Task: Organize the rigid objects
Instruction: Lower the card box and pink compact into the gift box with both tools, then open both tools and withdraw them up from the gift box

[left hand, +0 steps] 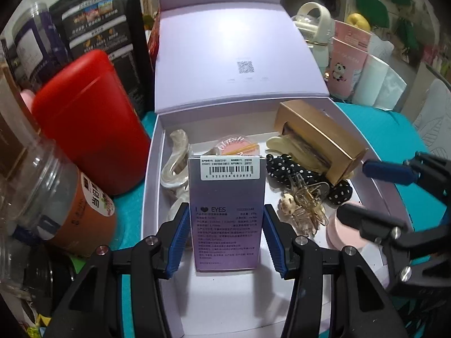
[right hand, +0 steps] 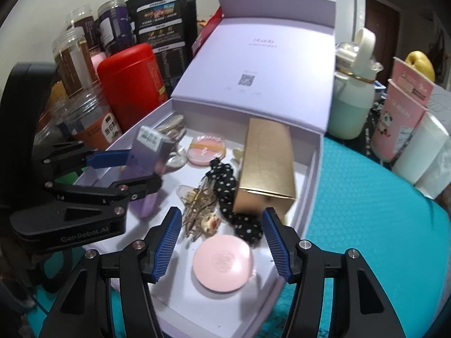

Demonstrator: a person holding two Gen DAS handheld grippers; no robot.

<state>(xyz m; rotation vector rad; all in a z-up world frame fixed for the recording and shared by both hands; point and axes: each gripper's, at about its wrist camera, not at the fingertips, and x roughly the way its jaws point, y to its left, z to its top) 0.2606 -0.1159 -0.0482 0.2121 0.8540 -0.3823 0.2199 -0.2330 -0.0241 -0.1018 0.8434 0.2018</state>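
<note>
Left wrist: glossy rectangular purple carton (left hand: 227, 214)

Both tools share one build. The left gripper (left hand: 227, 240) has matte black, angular plastic arms with triangular cut-outs, and each finger carries a royal-blue pad (left hand: 180, 242) ribbed with fine horizontal grooves. Round silver screw heads (left hand: 149, 240) mark the joints — one near each finger base, another further out on each arm. The right gripper (right hand: 221, 243) matches it: black linkages, blue ribbed pads (right hand: 166, 243), silver pivot screws (right hand: 304, 244). Seen side-on from the right wrist view, the left gripper's body bears pale embossed lettering (right hand: 84, 238) — "GenRobot.AI" — on its black casing.
</note>
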